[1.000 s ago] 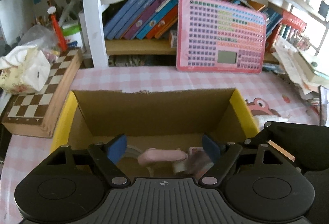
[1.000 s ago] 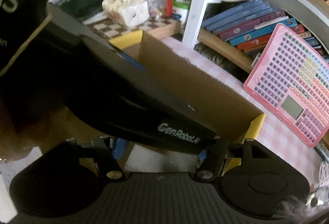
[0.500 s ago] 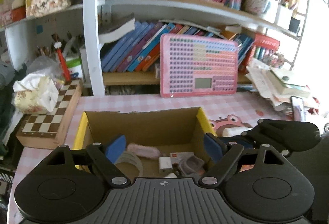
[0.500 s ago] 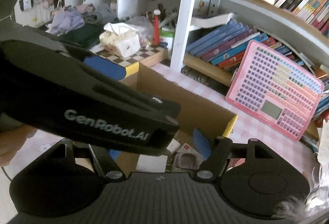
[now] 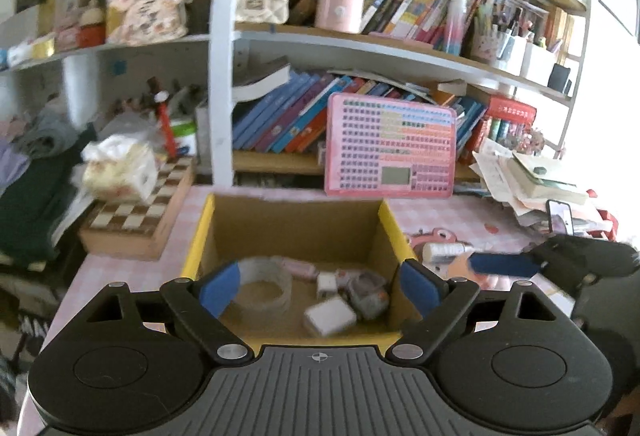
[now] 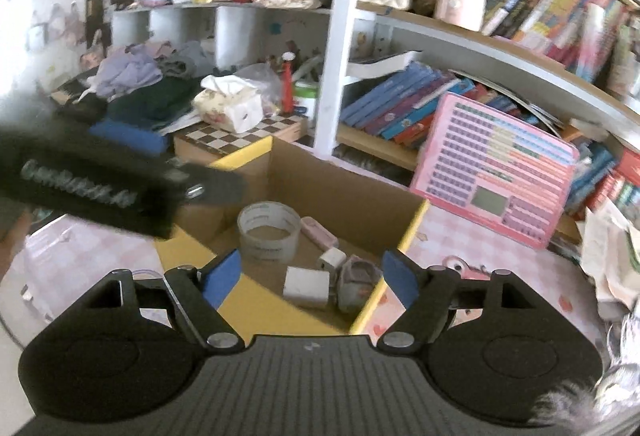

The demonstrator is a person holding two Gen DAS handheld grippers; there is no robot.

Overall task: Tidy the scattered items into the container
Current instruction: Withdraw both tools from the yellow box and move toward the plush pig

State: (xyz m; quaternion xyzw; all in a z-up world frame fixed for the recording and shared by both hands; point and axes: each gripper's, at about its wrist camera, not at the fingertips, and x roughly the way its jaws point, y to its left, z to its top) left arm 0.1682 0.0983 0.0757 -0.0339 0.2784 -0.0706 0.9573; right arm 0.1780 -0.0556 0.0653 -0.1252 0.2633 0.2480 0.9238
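pink keyboard toy [image 5: 390, 147] – leaning on bookshelf [image 5: 280, 163] | tissue box [image 5: 118, 171] – on chessboard [image 5: 136, 224]

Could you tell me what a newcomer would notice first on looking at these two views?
Probably the open cardboard box with yellow flaps on the pink checked table, holding a tape roll, a white charger and other small things. Behind it a pink keyboard toy leans against crowded bookshelves. Both grippers, left and right, hang open and empty in front of the box.
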